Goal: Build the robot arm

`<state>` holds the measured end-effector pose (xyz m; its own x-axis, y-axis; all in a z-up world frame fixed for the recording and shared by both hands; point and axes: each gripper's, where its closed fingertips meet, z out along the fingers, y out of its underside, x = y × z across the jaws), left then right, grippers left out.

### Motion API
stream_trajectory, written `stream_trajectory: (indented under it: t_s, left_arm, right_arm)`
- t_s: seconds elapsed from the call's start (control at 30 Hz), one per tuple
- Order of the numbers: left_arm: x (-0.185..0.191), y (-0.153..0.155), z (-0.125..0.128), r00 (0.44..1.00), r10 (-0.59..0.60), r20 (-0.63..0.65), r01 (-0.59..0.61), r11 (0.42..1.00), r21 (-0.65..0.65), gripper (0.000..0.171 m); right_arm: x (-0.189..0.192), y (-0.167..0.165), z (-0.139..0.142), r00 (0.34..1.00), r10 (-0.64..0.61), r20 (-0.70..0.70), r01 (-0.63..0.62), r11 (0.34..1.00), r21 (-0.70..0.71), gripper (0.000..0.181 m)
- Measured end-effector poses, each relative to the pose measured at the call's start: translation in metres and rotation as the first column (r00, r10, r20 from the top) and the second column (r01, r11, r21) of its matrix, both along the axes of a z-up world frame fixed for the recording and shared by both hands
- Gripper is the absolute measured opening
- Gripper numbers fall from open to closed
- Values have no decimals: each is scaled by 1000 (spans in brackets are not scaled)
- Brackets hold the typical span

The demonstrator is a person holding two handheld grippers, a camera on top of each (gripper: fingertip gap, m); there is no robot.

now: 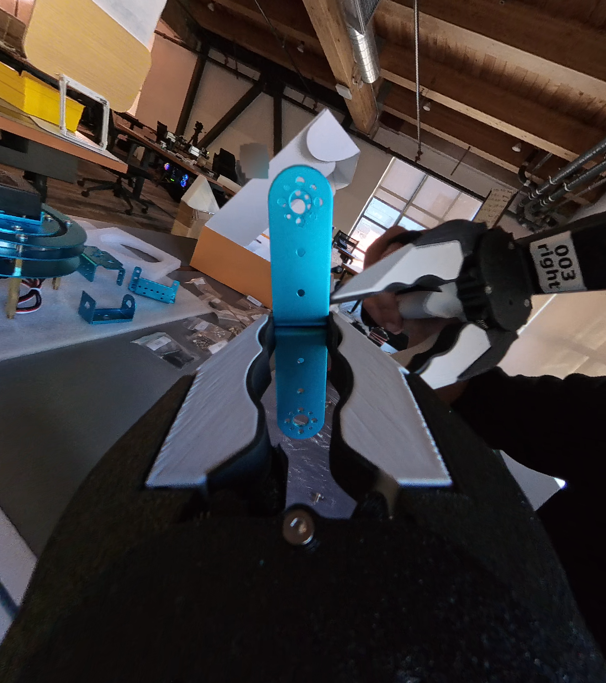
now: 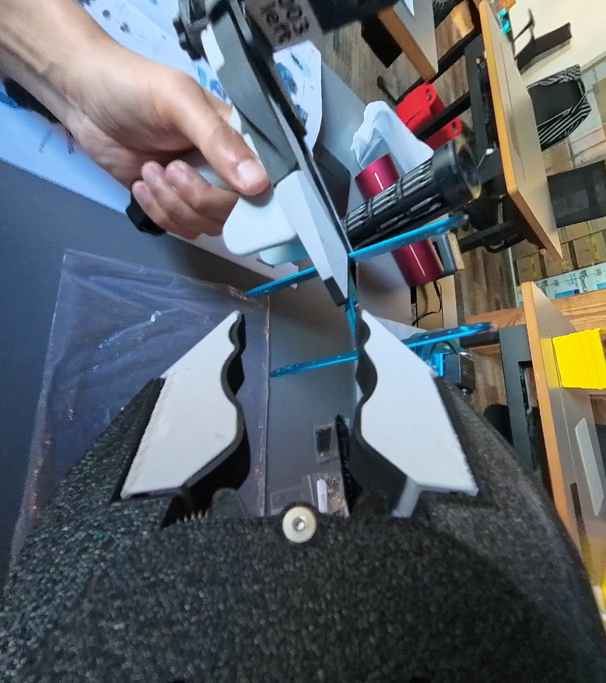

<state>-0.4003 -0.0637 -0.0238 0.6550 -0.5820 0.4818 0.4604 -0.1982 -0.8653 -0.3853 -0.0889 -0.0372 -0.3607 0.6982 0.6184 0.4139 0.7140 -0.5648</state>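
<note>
My left hand-held gripper (image 1: 299, 325) clamps a blue perforated bracket (image 1: 299, 236) at its bend, long axis upright, round end up, above the table (image 1: 53, 388). My right hand-held gripper (image 2: 299, 318) stands wide, one fingertip touching the bracket edge. Smaller blue brackets (image 1: 109, 306) lie left.

The perforated bracket (image 1: 299, 266) is anodised blue, like the 3 smaller brackets (image 1: 107, 312) left of it. Behind the bracket, an orange box (image 1: 227, 264) has white flaps. The left gripper (image 1: 299, 329) has white fingers (image 1: 216, 406) with black pads; the bin (image 2: 582, 356), possibly plastic, is yellow.
</note>
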Motion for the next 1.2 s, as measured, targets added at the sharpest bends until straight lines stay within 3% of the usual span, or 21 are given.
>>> stream_trajectory:
  t_s: [0.1, 0.33, 0.53, 0.77, 0.93, 1.2]
  left_arm:
    - [-3, 0, 0, 1000, 3, 13, -3, 1000, -3, 26]
    - [7, -3, 1, 999, -8, -38, 8, 1000, 22, 26]
    - [1, -2, 3, 1000, 10, -20, -9, 1000, 23, 26]
    - [4, -3, 4, 998, 18, -58, -16, 999, 43, 26]
    - [0, -3, 4, 999, 24, -42, -23, 999, 40, 26]
    - [8, -5, 5, 996, 14, -85, -9, 998, 61, 26]
  right_arm:
    - [1, -1, 9, 1000, -3, -24, 2, 1000, -17, 59]
    - [-3, 5, -8, 1000, -18, 14, 18, 999, 27, 62]
    - [0, 0, 10, 999, -10, -35, 11, 1000, 11, 59]
    - [-3, 1, -4, 1000, -12, 0, 12, 999, 33, 64]
    - [1, -6, 12, 999, 7, -36, -8, 1000, -4, 60]
    - [-2, 0, -3, 1000, -10, 1, 10, 999, 32, 64]
